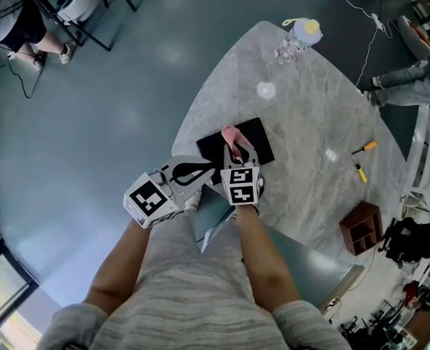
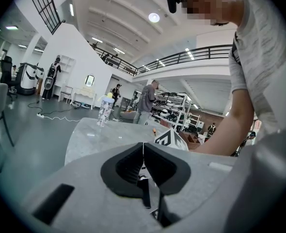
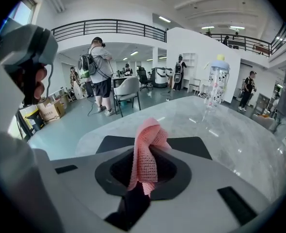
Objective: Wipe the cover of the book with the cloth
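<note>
Head view: grey marbled counter (image 1: 310, 122) fills the upper right of the frame. The black book (image 1: 257, 138) lies flat and closed just above centre, near the counter's lower-left edge.

Right gripper (image 1: 238, 152) at frame centre, pointing up-frame over the book's lower edge. Its own view shows the jaws clamped on a pink mesh cloth (image 3: 148, 149), which is bunched and stands up out of the right gripper (image 3: 145, 168) in a twisted peak. A loose end hangs down between the jaws. The book (image 3: 194, 147) shows as a dark slab directly behind the cloth. From above, the cloth (image 1: 233, 137) overlaps the cover, but whether it actually touches is hard to judge from either angle.

Left gripper (image 1: 199, 172) sits just left of the right one, angled toward it (marker cube at lower left). Its own view shows the left gripper (image 2: 143, 152) with pads pressed together and nothing between them. It is beside the book's lower-left corner, not on it.

Elsewhere on the counter:
- Patterned bottle (image 1: 299, 41) with a yellow cap, upright at the top of the frame, well apart from the book. Also seen at (image 3: 217, 84) and (image 2: 105, 109).
- Orange-handled tool (image 1: 362, 159) at right.
- Brown wooden box (image 1: 361, 227) at lower right, near the counter edge.
</note>
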Motion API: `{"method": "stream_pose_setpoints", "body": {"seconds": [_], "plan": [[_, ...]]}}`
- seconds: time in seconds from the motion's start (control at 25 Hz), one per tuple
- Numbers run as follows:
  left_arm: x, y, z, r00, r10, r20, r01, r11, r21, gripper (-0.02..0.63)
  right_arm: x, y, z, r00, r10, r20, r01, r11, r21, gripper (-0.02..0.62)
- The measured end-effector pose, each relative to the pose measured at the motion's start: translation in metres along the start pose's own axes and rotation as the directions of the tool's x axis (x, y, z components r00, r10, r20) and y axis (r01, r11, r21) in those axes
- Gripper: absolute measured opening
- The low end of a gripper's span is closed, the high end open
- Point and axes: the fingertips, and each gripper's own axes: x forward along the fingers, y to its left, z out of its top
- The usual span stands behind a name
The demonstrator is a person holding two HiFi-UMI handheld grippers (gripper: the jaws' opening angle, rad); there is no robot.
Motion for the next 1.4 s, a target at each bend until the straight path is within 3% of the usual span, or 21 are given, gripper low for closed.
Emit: {"method": "stream_pose_setpoints", "body": {"seconds": [0.28,0.96,1.4], "plan": [[-0.005,0.0,-0.002,1.0,0.009,-0.003,-0.009,1.0,0.0,0.017,-0.001,0.028,-0.001,0.999,0.053,0.003,-0.053,0.998,0.04,0.049],[-0.015,-0.008,-0.006,1.0,0.015,-0.015,-0.015,1.0,0.016,0.017,-0.006,0.085,-0.001,0.986,0.168,0.009,-0.168,0.986,-0.001,0.049],[-0.015,-0.011,-0.004,1.0,0.008,-0.017,-0.007,1.0,0.023,0.017,-0.01,0.103,-0.012,0.969,0.245,0.015,-0.245,0.964,0.106,0.049]]}}
